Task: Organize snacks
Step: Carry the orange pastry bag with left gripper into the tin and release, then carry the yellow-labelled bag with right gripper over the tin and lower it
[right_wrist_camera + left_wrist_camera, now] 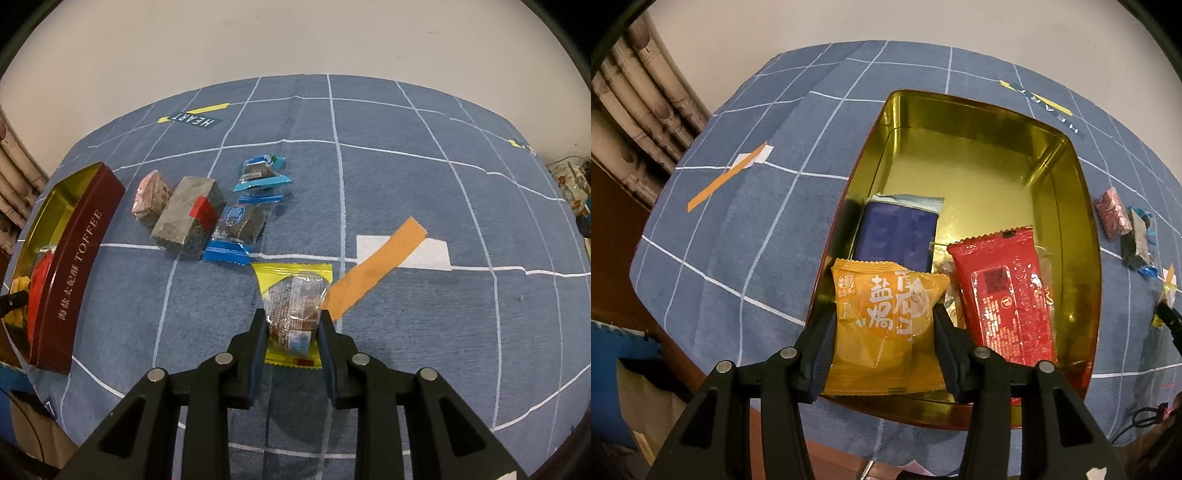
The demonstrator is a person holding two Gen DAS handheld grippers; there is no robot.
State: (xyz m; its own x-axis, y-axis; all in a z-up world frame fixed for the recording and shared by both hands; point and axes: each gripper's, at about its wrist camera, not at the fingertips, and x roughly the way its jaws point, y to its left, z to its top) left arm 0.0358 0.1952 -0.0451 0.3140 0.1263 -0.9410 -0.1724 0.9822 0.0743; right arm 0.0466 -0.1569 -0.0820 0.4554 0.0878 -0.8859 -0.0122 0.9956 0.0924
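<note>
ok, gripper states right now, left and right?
Left gripper: shut on the orange packet, over the tin.
Right gripper: shut on the yellow snack.

Gold tin: small clear-wrapped pieces wedged between blue packet and red packet, mostly hidden, contents unreadable. Red packet's lower end behind left gripper finger. Right of tin: yellow wrapper tiny, blurred. Right wrist view: tin cut by left edge, contents mostly behind wall.

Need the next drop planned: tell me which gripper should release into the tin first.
Left. The left gripper already holds the orange packet over the tin; the right gripper's yellow candy sits outside it.
</note>
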